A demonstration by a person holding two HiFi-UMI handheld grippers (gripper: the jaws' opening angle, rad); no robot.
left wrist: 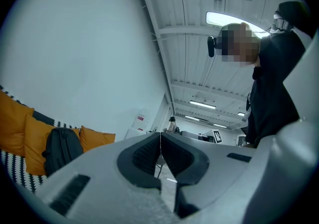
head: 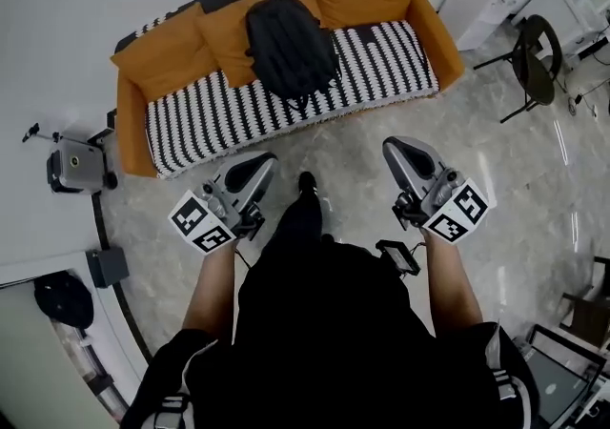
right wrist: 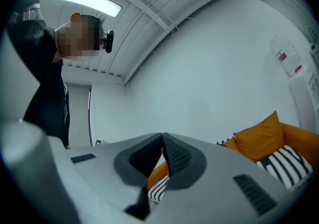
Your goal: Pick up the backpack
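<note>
The backpack (head: 290, 46) leans against the orange cushions (head: 224, 31) near the back edge of the sofa (head: 427, 22), on the striped cover (head: 257, 108). The left gripper (head: 259, 168) and the right gripper (head: 398, 153) are both over the floor (head: 362, 146), apart from the sofa, each with jaws pressed together on nothing.

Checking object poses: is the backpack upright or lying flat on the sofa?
Upright: the backpack stands leaning on the orange cushions.
</note>
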